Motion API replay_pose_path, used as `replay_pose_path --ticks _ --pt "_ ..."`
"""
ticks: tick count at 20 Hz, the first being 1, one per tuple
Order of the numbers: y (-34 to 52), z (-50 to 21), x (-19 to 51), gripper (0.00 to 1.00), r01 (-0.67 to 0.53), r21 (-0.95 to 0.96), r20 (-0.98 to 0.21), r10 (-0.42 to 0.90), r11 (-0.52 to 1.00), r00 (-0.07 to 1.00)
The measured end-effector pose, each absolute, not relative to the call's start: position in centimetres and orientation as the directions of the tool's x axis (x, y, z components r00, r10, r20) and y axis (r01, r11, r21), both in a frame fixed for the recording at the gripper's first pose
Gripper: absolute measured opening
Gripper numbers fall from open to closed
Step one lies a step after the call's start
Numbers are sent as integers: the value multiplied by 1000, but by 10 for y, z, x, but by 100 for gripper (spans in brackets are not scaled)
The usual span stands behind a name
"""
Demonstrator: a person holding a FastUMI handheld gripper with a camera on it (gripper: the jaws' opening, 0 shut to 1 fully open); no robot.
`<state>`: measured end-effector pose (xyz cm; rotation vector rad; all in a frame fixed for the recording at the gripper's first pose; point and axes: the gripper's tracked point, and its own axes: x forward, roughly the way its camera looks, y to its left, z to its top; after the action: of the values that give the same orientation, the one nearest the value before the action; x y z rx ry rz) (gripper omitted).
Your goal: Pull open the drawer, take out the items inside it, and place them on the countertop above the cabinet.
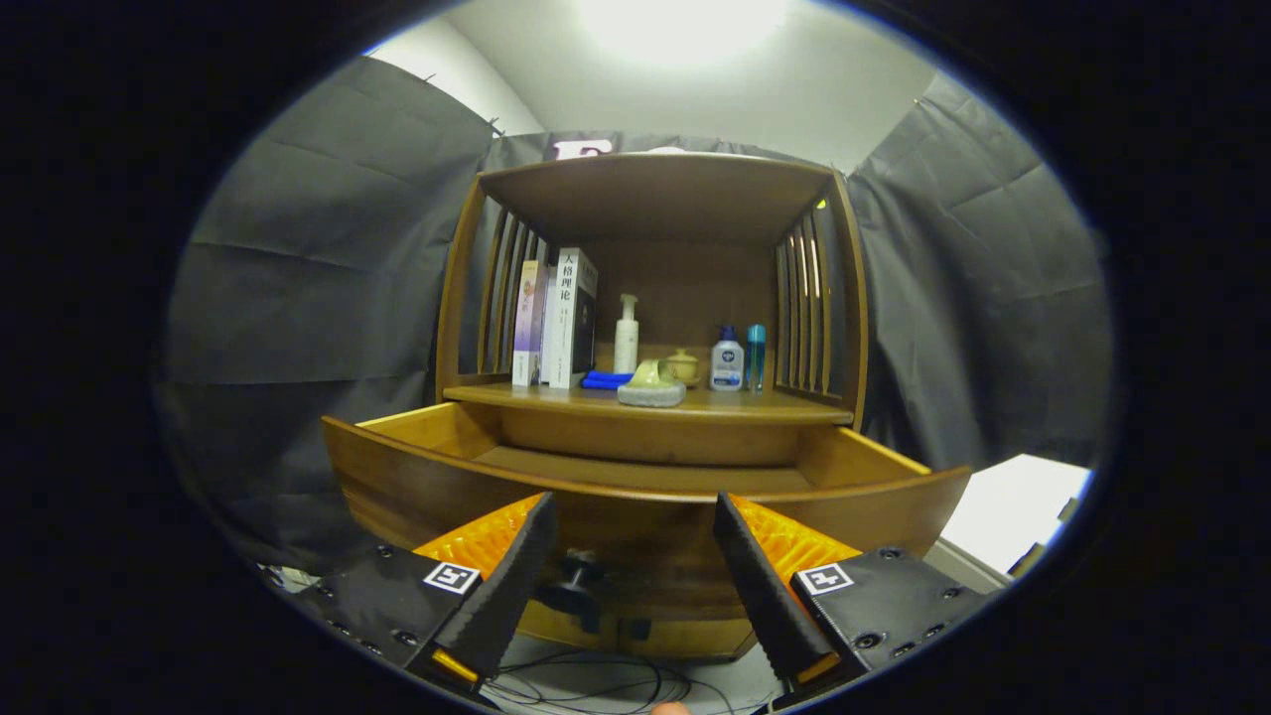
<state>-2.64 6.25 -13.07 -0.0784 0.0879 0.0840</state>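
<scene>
The wooden drawer (645, 492) stands pulled out of the cabinet, just ahead of my fingers. Its dark knob (579, 576) shows low on the drawer front, in the gap between the fingers and nearer the left one. My gripper (635, 511) is open, with nothing held. Of the drawer's inside I see only a strip of bare wooden floor; the front panel hides the rest. On the countertop (755, 405) above the drawer lie a green sponge-like item (651, 385) and a flat blue item (606, 379).
At the back of the countertop stand upright books (556, 320), a white pump bottle (626, 336), a small yellow pot (682, 365), a clear bottle (727, 361) and a slim blue bottle (756, 356). Slatted side walls and a top shelf (655, 189) enclose it. Cables (596, 685) lie on the floor below.
</scene>
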Motion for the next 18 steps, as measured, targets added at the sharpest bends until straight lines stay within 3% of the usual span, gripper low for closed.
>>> replay_pose_path --ticks 8,18 --pt "73 -174 -24 100 -86 -94 -197 66 992 978" --pt "74 -182 -12 100 -53 -101 -210 31 993 977"
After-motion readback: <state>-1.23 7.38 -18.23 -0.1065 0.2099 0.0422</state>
